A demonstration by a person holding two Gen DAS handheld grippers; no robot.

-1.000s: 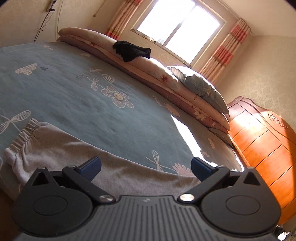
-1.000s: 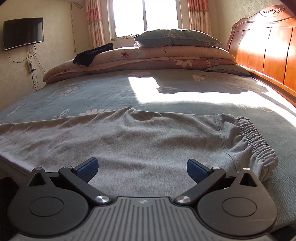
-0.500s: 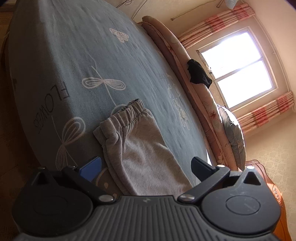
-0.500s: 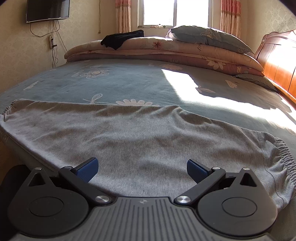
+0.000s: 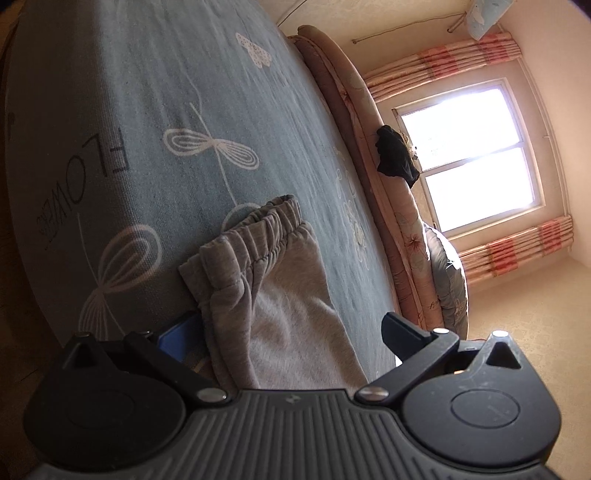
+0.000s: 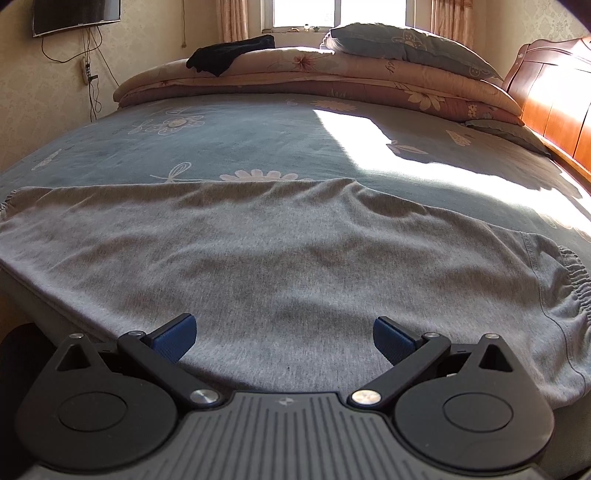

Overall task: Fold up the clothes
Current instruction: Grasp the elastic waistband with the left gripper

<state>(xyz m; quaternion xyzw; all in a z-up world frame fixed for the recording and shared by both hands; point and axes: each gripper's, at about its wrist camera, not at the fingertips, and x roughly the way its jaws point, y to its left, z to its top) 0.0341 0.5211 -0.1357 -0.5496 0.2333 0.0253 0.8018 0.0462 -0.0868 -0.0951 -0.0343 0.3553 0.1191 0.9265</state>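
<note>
Grey sweatpants (image 6: 295,258) lie flat across the near edge of the blue bed, elastic waistband (image 6: 574,280) at the right and leg cuff at the far left. My right gripper (image 6: 284,338) hovers open just above the middle of the fabric. In the strongly tilted left wrist view the gathered cuff (image 5: 255,236) of the sweatpants (image 5: 295,332) sits at the bed's edge. My left gripper (image 5: 291,332) is open around the leg, with its left finger tucked partly behind the hanging fold of cloth.
The blue flowered bedsheet (image 6: 258,136) stretches back to a rolled quilt (image 6: 332,70) with a black garment (image 6: 229,55) and a pillow (image 6: 410,46) on it. A wooden headboard (image 6: 554,92) stands at the right, a wall television (image 6: 74,14) at the upper left.
My left gripper has rolled sideways and moved onto the cuff end of the leg, which now lies between its fingers. My right gripper has shifted left along the sweatpants toward their middle.
</note>
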